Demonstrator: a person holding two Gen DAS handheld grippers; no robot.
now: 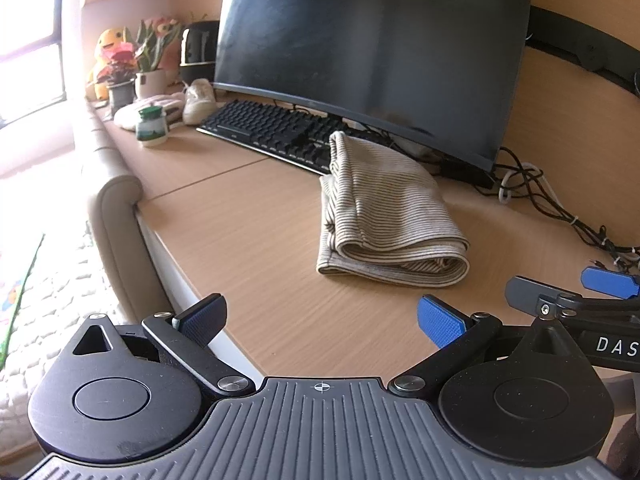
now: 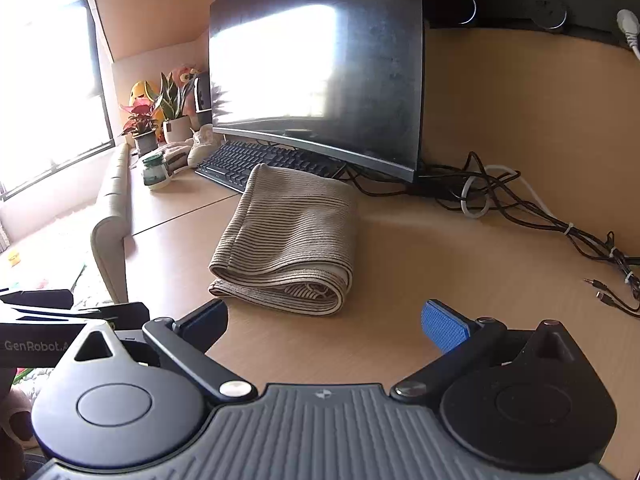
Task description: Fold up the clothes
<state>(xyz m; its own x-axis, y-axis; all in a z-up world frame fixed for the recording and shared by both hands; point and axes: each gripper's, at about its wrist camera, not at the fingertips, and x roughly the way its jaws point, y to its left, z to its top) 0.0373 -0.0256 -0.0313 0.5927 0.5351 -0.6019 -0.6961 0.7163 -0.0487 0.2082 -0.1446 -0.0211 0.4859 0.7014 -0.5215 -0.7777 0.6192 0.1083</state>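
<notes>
1. While both tools hang low over the wooden desk point(image 1: 256, 216), the striped garment point(image 1: 384, 216) lies folded in a compact bundle on the desktop, its far end resting against the black keyboard point(image 1: 264, 128) in front of the dark monitor point(image 1: 368, 48).
2. Left gripper point(image 1: 320, 320): fingers spread wide, nothing btwn them, short of the bundle's near edge, no contact.
3. Right gripper point(image 2: 325, 322): also wide apart, empty, just short of the garment's rolled near edge.
4. Right gripper's blue pad shows at the right edge of the left wrist view.
5. Cables point(image 2: 520, 204) trail on the desk to the right; potted plants point(image 1: 150, 64) and a green-capped jar point(image 1: 151, 126) stand far left.
</notes>
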